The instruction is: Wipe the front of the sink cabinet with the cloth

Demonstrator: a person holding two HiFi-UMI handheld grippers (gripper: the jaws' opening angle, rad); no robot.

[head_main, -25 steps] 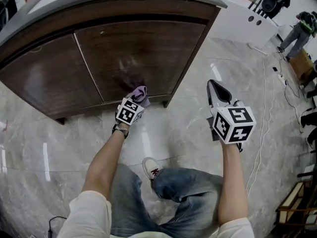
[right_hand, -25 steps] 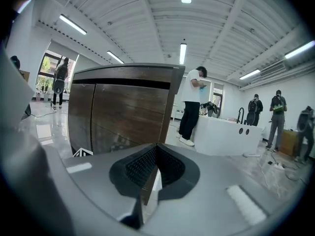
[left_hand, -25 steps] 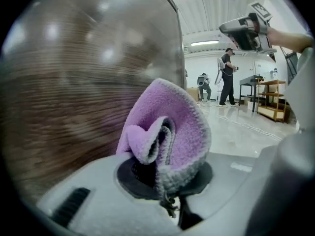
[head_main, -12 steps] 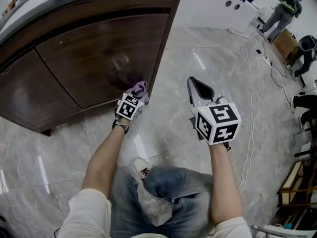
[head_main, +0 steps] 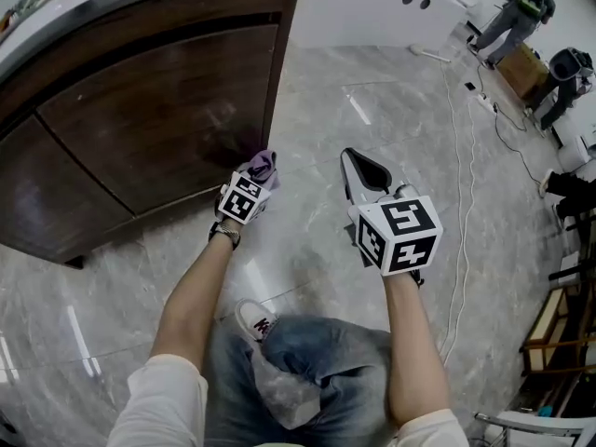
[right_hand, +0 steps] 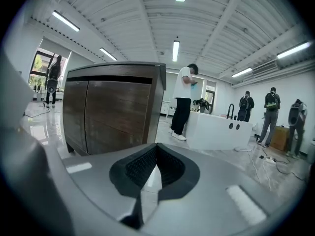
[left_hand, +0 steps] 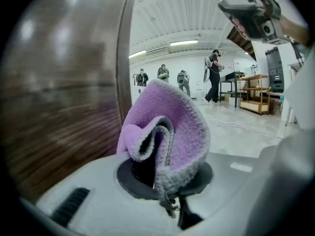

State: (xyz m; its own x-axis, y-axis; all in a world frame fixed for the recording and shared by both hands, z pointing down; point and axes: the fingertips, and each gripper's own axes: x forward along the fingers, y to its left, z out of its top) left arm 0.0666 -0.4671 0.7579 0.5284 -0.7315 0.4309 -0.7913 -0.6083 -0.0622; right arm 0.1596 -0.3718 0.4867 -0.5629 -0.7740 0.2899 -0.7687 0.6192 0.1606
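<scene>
The dark wood sink cabinet (head_main: pixel 140 110) fills the upper left of the head view, under a grey countertop. My left gripper (head_main: pixel 258 173) is shut on a purple cloth (head_main: pixel 262 165) near the cabinet's lower right corner post. In the left gripper view the folded purple cloth (left_hand: pixel 165 132) bulges from the shut jaws, with the wood cabinet front (left_hand: pixel 54 97) close at the left. My right gripper (head_main: pixel 358 168) hangs empty over the floor to the right of the cabinet, its jaws together. The right gripper view faces the cabinet (right_hand: pixel 113 107) from a distance.
Grey marble floor (head_main: pixel 372 110) spreads right of the cabinet. A white counter with holes (head_main: pixel 391 7) stands behind. Cables (head_main: pixel 461 184) run along the floor at right, and people (head_main: pixel 517 12) stand at the far right. The person's knee and shoe (head_main: pixel 256 322) are below.
The view has swung so the cabinet sits further left. My left gripper with the cloth has travelled along the door to the cabinet's right corner. The right gripper has kept its pose.
</scene>
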